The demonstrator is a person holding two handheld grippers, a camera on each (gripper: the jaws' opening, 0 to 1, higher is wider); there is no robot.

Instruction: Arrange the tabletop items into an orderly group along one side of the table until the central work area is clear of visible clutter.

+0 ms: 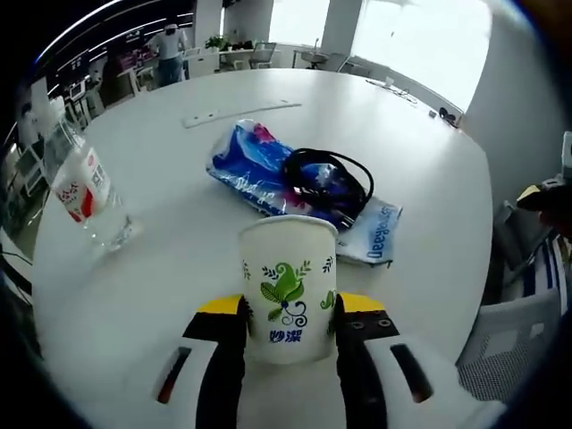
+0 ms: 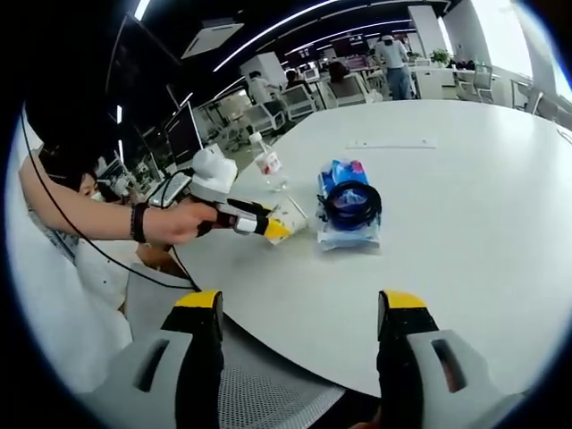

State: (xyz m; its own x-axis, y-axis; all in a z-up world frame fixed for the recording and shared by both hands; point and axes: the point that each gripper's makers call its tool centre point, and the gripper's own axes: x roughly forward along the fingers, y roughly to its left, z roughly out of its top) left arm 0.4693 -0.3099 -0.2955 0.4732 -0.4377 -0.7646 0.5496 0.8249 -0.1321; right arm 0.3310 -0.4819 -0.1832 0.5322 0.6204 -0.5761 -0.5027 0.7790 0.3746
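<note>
A white paper cup [image 1: 288, 290] with a green leaf print sits clamped between the two jaws of the left tool [image 1: 289, 331], near the desk's edge on the person's side. In the right gripper view the same cup [image 2: 288, 220] shows small at the tip of that tool [image 2: 268, 225], which a hand [image 2: 174, 223] holds over the desk rim; whether the cup's base touches the desk cannot be told.

Just beyond the cup lies a blue and white plastic packet [image 1: 268, 174], with a coil of black cable [image 1: 326, 179] resting on top of it. The print on the packet is too blurred to read. To the left stands a clear water bottle [image 1: 85, 188] with a red and white label, its top cut off at the view's edge.

The round white desk [image 1: 411, 161] carries a flat white strip [image 1: 239, 112] farther back.

The right tool [image 2: 302, 335] hangs above the near desk edge, jaws wide apart, holding nothing.
</note>
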